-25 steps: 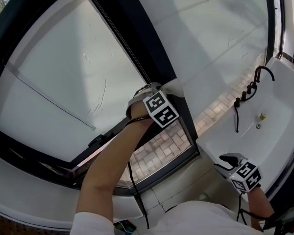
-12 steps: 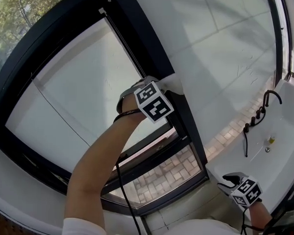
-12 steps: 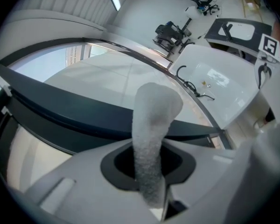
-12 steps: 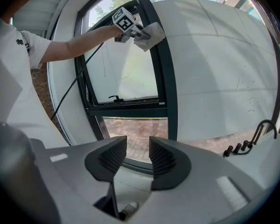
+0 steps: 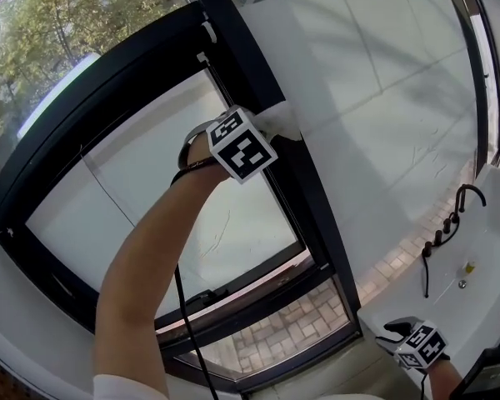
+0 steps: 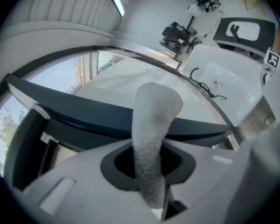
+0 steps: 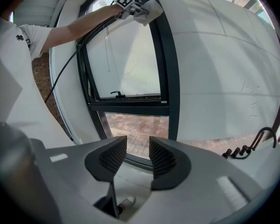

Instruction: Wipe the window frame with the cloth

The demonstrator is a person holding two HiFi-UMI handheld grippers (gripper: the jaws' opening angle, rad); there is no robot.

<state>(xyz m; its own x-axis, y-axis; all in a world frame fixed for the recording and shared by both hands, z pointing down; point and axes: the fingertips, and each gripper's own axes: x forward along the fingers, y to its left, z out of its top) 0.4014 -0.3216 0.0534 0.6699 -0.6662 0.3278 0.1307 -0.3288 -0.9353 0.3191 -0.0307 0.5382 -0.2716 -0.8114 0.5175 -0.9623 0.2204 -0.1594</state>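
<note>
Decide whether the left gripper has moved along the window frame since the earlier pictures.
Yes. The left gripper, holding the cloth, has climbed the frame upright, away from the crossbar.

**Cloth clamped in the left tool, dark frame behind**

The left tool [image 6: 148, 164] has its jaws closed on a white, fuzzy cloth [image 6: 154, 115], which stands up from between them in a thick roll. The cloth's upper part crosses in front of the dark bar of the window frame [image 6: 84, 120]; whether it touches cannot be told. Beyond the bar lies a pale wall panel, and at upper right a white basin [image 6: 233, 85] with a dark tap [image 6: 199, 80].
</note>
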